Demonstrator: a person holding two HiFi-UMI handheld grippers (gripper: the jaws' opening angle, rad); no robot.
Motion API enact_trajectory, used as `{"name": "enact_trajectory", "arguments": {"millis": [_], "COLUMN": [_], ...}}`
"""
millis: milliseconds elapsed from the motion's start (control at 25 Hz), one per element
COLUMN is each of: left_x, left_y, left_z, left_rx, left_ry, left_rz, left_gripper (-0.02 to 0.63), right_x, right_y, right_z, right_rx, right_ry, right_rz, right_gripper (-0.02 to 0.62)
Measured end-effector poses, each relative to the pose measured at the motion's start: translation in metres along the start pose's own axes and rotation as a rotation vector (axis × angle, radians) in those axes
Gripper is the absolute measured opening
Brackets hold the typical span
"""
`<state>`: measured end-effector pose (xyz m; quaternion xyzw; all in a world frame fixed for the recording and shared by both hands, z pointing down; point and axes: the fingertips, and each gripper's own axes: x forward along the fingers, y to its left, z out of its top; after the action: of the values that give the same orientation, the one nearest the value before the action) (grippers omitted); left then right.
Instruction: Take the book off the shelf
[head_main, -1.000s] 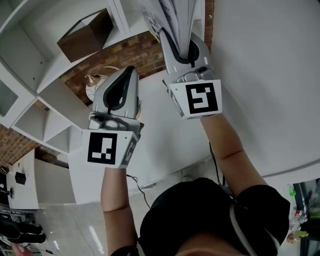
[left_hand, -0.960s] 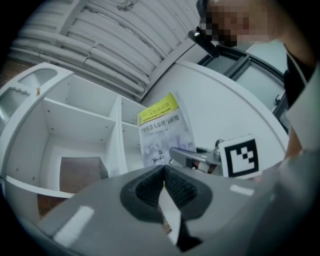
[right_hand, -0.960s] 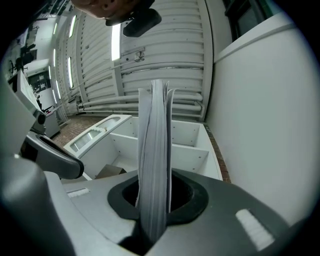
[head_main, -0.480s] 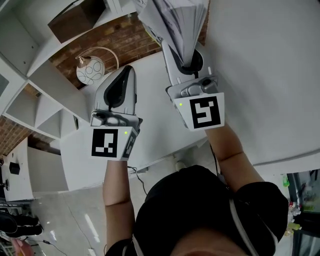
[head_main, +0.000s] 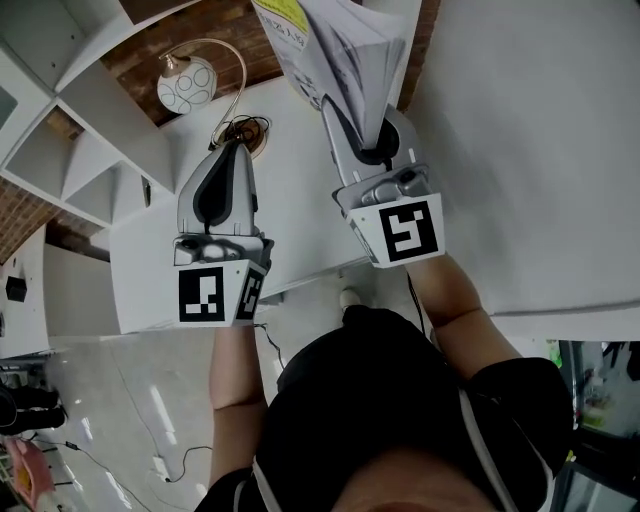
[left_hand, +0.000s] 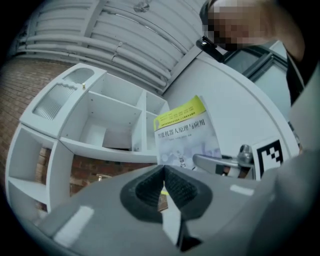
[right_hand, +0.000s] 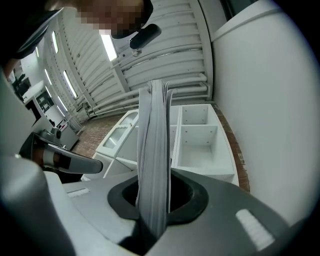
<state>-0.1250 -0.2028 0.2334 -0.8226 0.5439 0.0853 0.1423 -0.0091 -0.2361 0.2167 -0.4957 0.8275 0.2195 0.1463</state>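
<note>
The book (head_main: 340, 45) is a thin paperback with a pale cover and a yellow band at its top. My right gripper (head_main: 368, 135) is shut on its lower edge and holds it upright, clear of the white shelf unit (head_main: 70, 130). In the right gripper view the book (right_hand: 154, 140) stands edge-on between the jaws of the right gripper (right_hand: 154, 200). In the left gripper view the book's cover (left_hand: 185, 135) shows in front of the shelf (left_hand: 105, 125). My left gripper (head_main: 228, 150) hangs beside it on the left, shut on nothing, with the left gripper's (left_hand: 163, 175) pads meeting.
A white table (head_main: 290, 200) lies under both grippers, with a round lamp (head_main: 187, 82) at its far end by a brick wall. The empty shelf compartments (right_hand: 200, 145) are behind the book. A large white curved wall (head_main: 530, 150) fills the right.
Both grippers have come down and away from the shelf, the right one still carrying the book. In the head view the shelf has slid towards the upper left corner, and more of the table shows.
</note>
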Motion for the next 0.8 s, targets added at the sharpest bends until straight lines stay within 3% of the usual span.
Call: {"name": "enact_trajectory", "arguments": {"millis": [400,800], "left_x": [-0.064,-0.111], "left_y": [0.015,0.006], "left_z": [-0.040,-0.079], "left_rx": [-0.083,-0.130], "left_ry": [0.102,0.204], "left_rz": [0.107,0.119], "left_gripper": [0.006,0.006], "right_x": [-0.038,-0.081], "right_y": [0.064,0.119], "right_z": [-0.030,-0.058], "right_rx": [0.111,0.148], "right_ry": [0.123,0.235], "right_rz": [0.143,0.291], "right_gripper": [0.064,0.065]}}
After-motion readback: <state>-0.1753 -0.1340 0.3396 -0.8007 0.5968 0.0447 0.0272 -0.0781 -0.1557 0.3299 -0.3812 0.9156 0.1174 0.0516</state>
